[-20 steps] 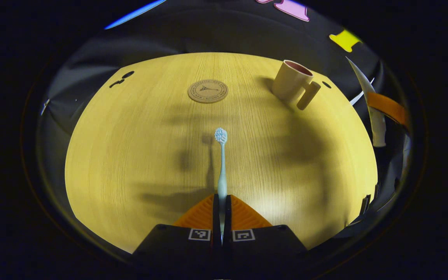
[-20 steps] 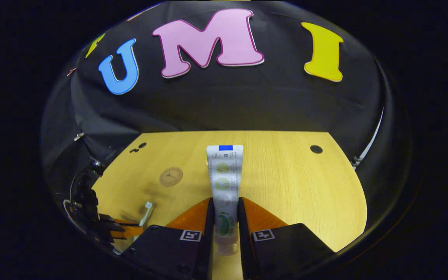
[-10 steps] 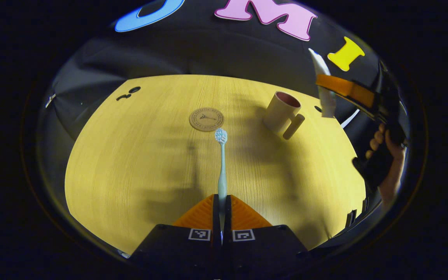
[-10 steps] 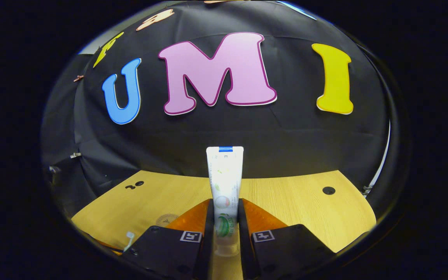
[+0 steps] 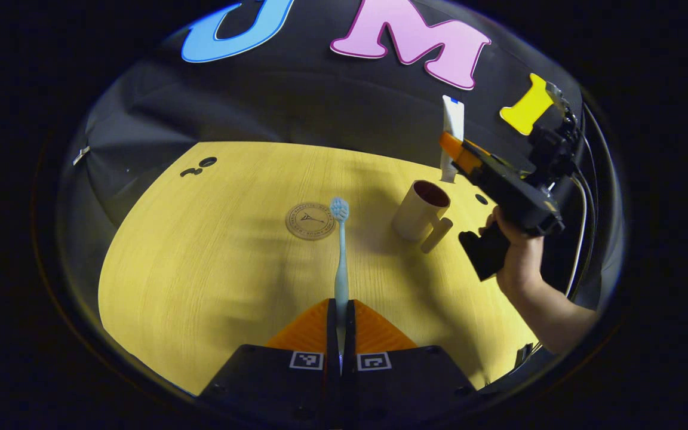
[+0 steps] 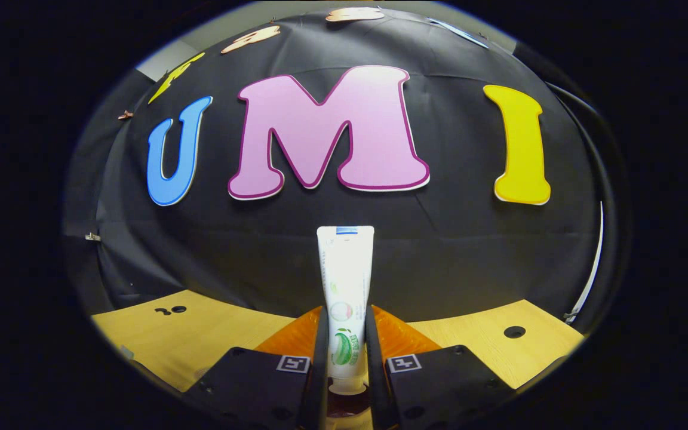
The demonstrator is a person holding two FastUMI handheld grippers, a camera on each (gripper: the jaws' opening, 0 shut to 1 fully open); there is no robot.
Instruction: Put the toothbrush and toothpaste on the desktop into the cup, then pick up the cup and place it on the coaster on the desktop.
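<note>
1. The left gripper (image 5: 340,316) clenches the toothbrush (image 5: 340,257), raised over bare desktop (image 5: 200,269).
2. Beyond its bristles lies the coaster (image 5: 310,221); the cup (image 5: 418,210) stands just right of it, well inside the far edge.
3. The right gripper (image 6: 345,352) grasps the toothpaste (image 6: 345,280) upright, cap down, directly above the cup's mouth.

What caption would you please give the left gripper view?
Left hand-held gripper holds toothbrush while right one brings toothpaste above cup.
</note>
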